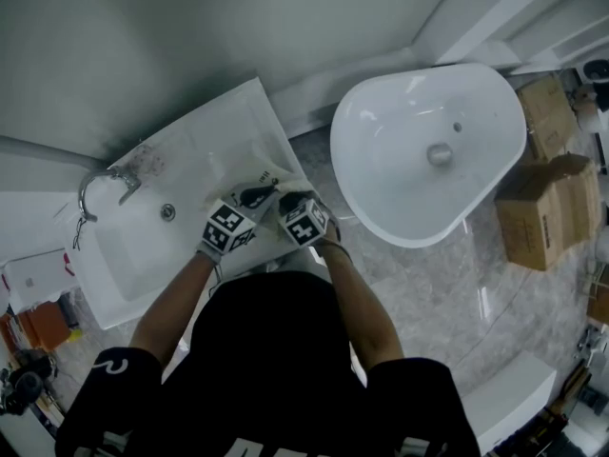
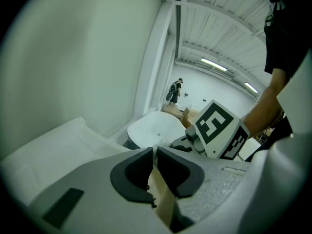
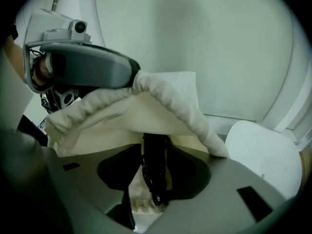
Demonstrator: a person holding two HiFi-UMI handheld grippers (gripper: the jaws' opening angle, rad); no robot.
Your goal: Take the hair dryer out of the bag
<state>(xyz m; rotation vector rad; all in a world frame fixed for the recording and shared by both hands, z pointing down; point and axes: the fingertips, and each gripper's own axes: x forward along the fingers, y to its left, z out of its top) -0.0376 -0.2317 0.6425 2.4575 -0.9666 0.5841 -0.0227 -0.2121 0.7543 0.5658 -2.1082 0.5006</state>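
Note:
A cream cloth bag [image 1: 276, 175] lies on the white counter [image 1: 233, 127] beside the sink. My left gripper [image 1: 255, 196] is shut on the bag's rim and lifts it, so the mouth gapes; cream cloth [image 2: 163, 199] shows pinched between its pads. In the right gripper view the raised bag [image 3: 161, 101] hangs from the left gripper [image 3: 135, 77]. My right gripper [image 3: 155, 174] reaches into the mouth. A black part of the hair dryer [image 3: 155, 162] stands between its jaws, with a gap at the left pad. The rest of the dryer is hidden inside the bag.
A sink basin [image 1: 143, 246] with a chrome faucet [image 1: 105, 184] lies left of the bag. A large white tub [image 1: 428, 150] stands on the marble floor to the right, with cardboard boxes [image 1: 547, 208] beyond it. A pale wall rises behind the counter.

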